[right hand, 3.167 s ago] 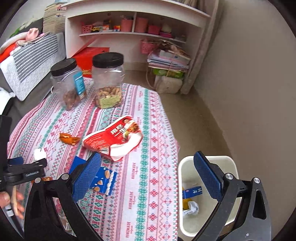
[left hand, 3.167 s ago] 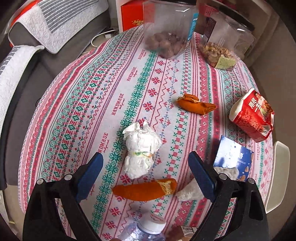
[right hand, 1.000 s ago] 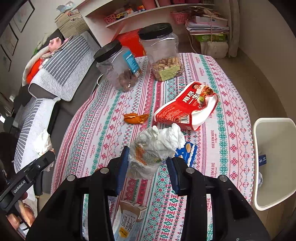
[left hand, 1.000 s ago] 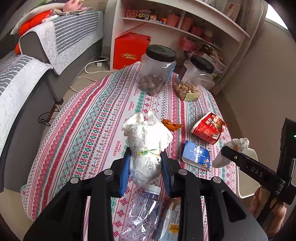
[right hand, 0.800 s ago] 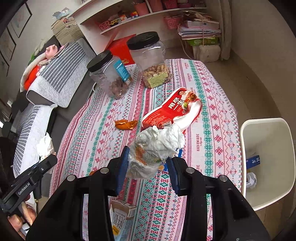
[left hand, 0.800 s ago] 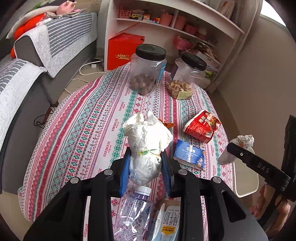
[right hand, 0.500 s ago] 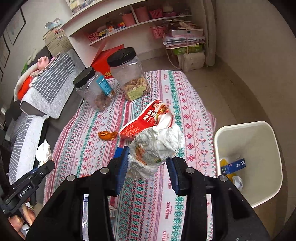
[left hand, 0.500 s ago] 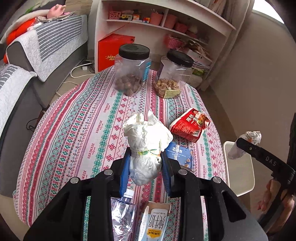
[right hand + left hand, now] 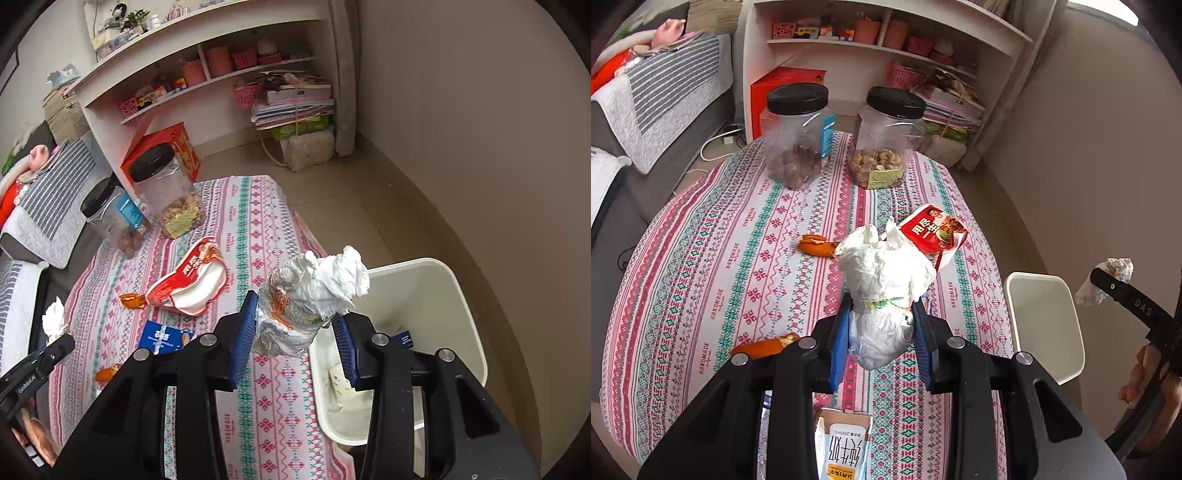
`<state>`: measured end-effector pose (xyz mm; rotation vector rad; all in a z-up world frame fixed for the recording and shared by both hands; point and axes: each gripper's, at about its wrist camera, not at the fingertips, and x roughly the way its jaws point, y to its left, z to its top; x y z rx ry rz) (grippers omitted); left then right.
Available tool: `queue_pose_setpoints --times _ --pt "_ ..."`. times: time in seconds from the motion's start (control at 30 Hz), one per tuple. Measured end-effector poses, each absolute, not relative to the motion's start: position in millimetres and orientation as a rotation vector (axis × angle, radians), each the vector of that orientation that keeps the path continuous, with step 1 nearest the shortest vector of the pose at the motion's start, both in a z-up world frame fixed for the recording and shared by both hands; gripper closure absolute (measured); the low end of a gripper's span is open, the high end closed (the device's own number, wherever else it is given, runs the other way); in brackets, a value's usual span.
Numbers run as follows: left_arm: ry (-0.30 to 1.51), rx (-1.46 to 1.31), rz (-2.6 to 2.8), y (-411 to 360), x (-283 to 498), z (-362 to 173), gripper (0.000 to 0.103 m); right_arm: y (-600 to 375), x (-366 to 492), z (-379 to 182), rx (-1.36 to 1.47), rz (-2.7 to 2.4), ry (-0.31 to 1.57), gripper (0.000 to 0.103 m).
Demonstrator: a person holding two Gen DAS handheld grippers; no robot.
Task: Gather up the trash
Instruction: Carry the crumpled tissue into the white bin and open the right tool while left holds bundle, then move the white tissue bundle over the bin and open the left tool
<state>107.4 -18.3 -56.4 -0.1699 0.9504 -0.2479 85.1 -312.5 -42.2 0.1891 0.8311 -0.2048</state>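
Jaws of left gripper (image 9: 882,334) clamped on white crumpled wad (image 9: 884,280), held above patterned surface (image 9: 701,258). Jaws of right gripper (image 9: 295,332) clamped on stained crumpled wad (image 9: 314,295), raised beside white bin (image 9: 458,314). Red wrapper (image 9: 934,230), orange peel (image 9: 816,245) lying on surface.

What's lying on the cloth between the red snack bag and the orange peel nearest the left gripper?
In the right wrist view, a blue wrapper lies between the red snack bag and the orange peel.
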Motion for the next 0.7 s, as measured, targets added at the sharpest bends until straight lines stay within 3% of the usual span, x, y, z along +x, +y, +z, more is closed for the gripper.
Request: queue_pose_setpoints --times 0.3,0.37,0.4,0.7 --pt "0.932 -0.15 -0.336 -68.6 107.3 -51.9 0.073 -366.3 61.6 -36.3 0.236 -0.323 0.818 0.061" --pt "0.931 -0.146 -0.365 -83.6 107.1 -51.9 0.073 -380.9 54.6 -34.1 0.279 -0.358 0.812 0.041" --pt "0.931 -0.141 -0.379 -91.9 106.7 -52.5 0.073 -387.0 50.9 -32.1 0.3 -0.371 0.803 0.038" --pt "0.965 -0.083 -0.494 -172.0 104.8 -69.6 0.072 -436.9 23.5 -15.2 0.452 -0.474 0.709 0.02"
